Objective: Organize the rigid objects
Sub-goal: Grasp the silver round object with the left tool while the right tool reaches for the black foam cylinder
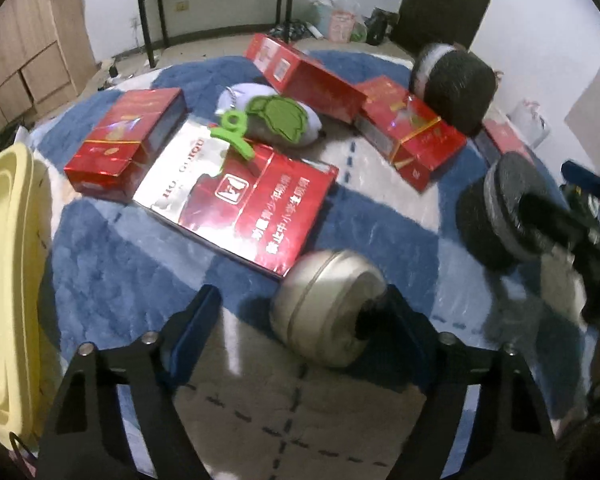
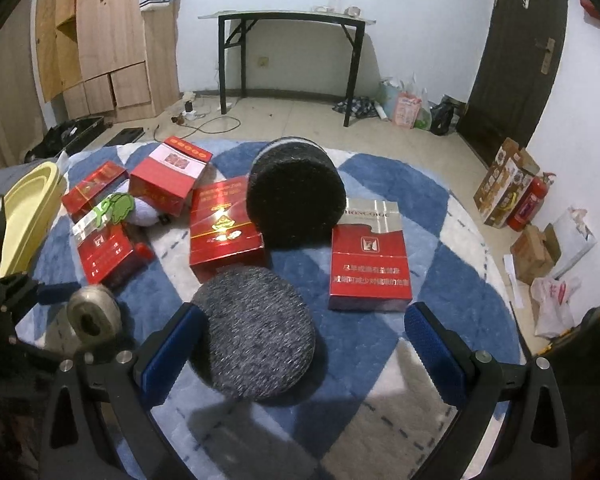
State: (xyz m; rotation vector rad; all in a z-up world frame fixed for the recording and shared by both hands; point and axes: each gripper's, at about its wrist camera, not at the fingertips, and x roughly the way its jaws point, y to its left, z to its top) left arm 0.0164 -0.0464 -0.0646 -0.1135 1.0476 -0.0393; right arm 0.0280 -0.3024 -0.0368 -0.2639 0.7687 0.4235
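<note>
**Two grippers over a cluttered rug**

The left gripper (image 1: 300,320) has its fingers apart around the silver disc (image 1: 328,304), which lies on the blue and white rug (image 1: 112,256); whether the pads press it cannot be told. The right gripper (image 2: 300,344) stands wide apart either side of the grey felt disc (image 2: 256,332), not touching it. Red boxes (image 2: 224,224) lie mid-rug, a yellow bin (image 1: 4,280) at its left edge
</note>
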